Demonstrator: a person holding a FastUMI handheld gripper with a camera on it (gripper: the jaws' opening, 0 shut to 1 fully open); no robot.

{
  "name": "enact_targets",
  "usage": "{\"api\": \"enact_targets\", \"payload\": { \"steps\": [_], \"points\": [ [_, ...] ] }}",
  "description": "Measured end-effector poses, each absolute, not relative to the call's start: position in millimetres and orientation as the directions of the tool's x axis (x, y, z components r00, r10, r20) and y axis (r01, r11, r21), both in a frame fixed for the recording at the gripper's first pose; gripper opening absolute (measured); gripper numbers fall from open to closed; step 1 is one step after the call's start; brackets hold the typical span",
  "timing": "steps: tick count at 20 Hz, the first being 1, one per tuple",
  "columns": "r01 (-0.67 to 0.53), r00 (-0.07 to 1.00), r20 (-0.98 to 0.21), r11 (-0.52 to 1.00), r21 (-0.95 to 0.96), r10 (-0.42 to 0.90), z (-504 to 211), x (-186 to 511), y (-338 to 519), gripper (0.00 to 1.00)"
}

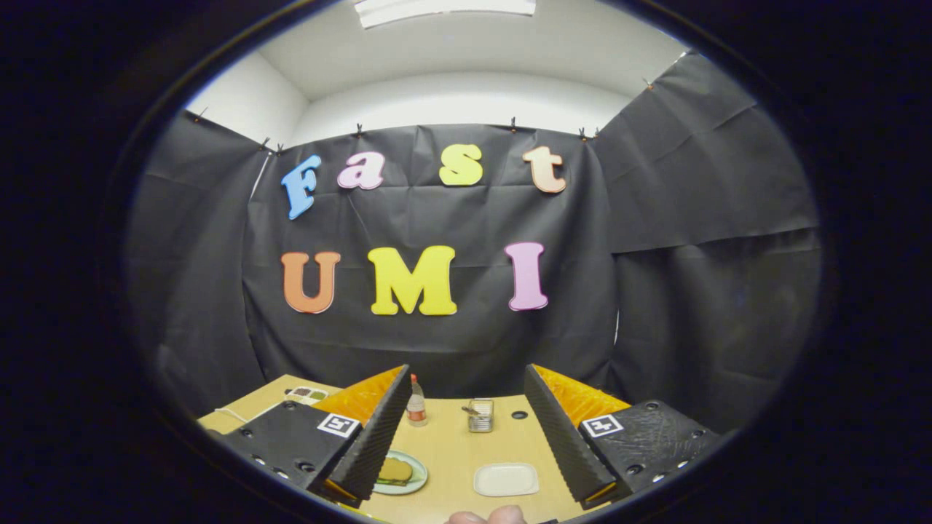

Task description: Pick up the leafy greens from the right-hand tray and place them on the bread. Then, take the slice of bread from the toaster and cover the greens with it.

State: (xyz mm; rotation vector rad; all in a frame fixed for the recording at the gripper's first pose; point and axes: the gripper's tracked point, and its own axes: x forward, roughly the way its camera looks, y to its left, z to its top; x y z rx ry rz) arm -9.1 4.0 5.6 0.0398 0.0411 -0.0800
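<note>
My gripper (466,375) is held above the wooden table (451,451), open wide, with nothing between its black ribbed fingers (378,437). Below and between them, close to the left finger, a pale green plate (416,482) carries a slice of bread (395,470) with a dark green edge showing at its near side. To its right lies a white rectangular tray (506,479), which looks bare. Farther back stands a small metal toaster (480,415); what it holds is too small to tell.
A small bottle with a red cap (416,402) stands left of the toaster. A white dish with dark items (307,394) sits at the table's far left corner, beyond the left finger. A person's fingertips (486,517) show at the near edge. Black cloth walls close in the booth.
</note>
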Motion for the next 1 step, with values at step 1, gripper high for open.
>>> {"api": "enact_targets", "payload": {
  "steps": [1],
  "points": [
    [0.078, 0.996, -0.046, 0.996, 0.039, -0.077, 4.0, -7.9, 4.6, 0.95]
  ]
}}
